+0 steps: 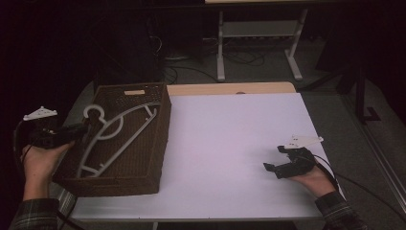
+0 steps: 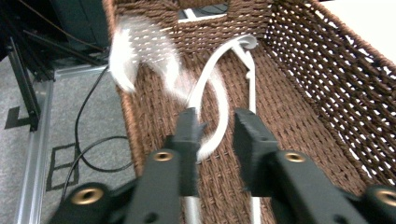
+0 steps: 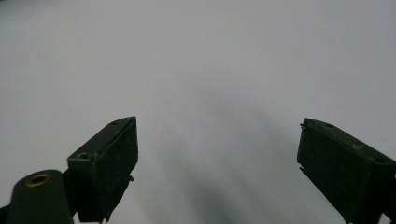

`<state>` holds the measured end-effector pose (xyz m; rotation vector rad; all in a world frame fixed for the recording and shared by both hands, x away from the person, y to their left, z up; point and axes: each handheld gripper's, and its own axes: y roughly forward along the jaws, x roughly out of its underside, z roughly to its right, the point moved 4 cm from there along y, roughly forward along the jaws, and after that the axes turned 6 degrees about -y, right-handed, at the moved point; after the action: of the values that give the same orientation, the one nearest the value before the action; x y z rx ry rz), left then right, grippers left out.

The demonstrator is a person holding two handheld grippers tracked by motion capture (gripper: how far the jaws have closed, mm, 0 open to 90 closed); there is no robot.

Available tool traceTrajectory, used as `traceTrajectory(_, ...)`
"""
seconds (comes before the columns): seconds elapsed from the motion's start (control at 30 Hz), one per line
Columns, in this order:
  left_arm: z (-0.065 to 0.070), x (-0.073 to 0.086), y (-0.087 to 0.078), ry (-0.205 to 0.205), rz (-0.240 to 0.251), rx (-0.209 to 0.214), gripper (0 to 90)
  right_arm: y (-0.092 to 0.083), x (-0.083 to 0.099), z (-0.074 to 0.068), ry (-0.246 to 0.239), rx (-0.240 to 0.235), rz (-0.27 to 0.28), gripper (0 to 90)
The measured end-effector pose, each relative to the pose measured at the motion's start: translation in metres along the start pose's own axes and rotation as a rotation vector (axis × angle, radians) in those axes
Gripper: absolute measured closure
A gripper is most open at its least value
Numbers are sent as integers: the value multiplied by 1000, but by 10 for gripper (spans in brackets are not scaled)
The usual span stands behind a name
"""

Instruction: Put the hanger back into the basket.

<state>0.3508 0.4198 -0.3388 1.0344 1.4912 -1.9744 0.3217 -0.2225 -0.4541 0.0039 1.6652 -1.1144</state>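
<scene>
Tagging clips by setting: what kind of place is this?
Probably a lab or workshop set up for recording, not a home. A plain white table holds just a brown wicker basket with a white hanger inside; bare desk legs and loose cables sit on grey carpet behind, in a dim room.

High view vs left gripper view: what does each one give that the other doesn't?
High view alone: the white table, the right tool open over it, and the whole basket.
Left gripper view alone: close up, the left tool open, its pads not pressing the hanger, whose blurred loop sits between them.
Both: the white hanger lying inside the brown woven basket, with the left tool at the hanger's hook end.
</scene>
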Motion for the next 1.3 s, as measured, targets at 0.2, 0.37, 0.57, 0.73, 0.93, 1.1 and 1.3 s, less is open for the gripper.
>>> traceTrajectory(0.2, 29, -12, 2, 46, 18, 78, 477, 0, 0, 0, 0, 0, -1, 118)
traceTrajectory(0.37, 69, -23, 10, 90, 31, 164, 383, 0, 0, 1, -1, -2, 4, 119)
traceTrajectory(0.57, 118, -32, 23, 131, 32, 242, 255, -2, -1, 0, 3, -4, 9, 120)
traceTrajectory(0.73, 160, -37, 32, 177, 28, 304, 186, -4, -2, 0, 10, -10, 24, 123)
traceTrajectory(0.93, 211, -40, 42, 231, 41, 390, 150, -11, -9, -1, 5, -12, 59, 122)
traceTrajectory(1.1, 251, -35, 57, 269, 42, 455, 139, -15, -12, -2, 3, -16, 79, 120)
traceTrajectory(1.3, 294, -19, 83, 307, 29, 512, 137, -18, -14, -3, -1, -20, 91, 120)
